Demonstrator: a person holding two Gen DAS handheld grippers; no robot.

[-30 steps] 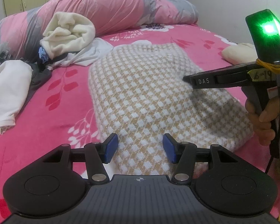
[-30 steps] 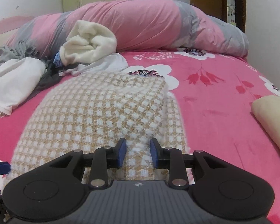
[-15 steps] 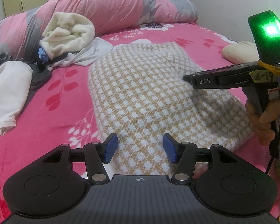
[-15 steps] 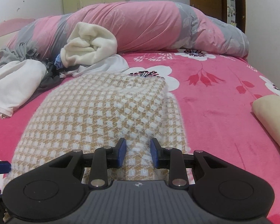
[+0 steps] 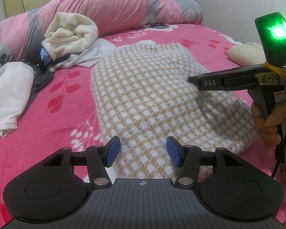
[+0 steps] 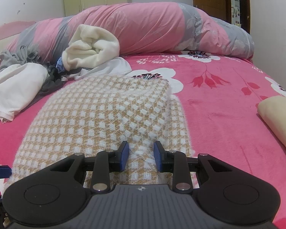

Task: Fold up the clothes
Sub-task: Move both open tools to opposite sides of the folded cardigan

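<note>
Broadly, a bed (image 5: 70,114) covered in a pink floral blanket fills both views, with a long pink-and-grey rolled duvet (image 6: 152,24) lying across its far end. On the blanket's middle lies the checked knit garment (image 5: 146,95), tan and white, folded into a rough rectangle with its right edge doubled over into a raised fold. To its left sits a pile of unfolded clothes: a rumpled white garment (image 5: 7,97), dark cloth beneath it, and a cream bundled cloth (image 6: 91,45) resting against the duvet. A folded cream piece (image 6: 278,122) lies near the bed's right edge, well apart from the knit.

The left gripper (image 5: 143,152) hovers at the knit's near edge, its blue pads spread apart with only the fabric's surface seen between them, nothing pinched. The right gripper (image 6: 140,155) sits on the knit's right side, its pads partly closed with a raised ridge of the knit between them; whether they actually press it I cannot tell. In the left view, a hand (image 5: 267,122) holds that gripper's handle, whose top glows green.
</note>
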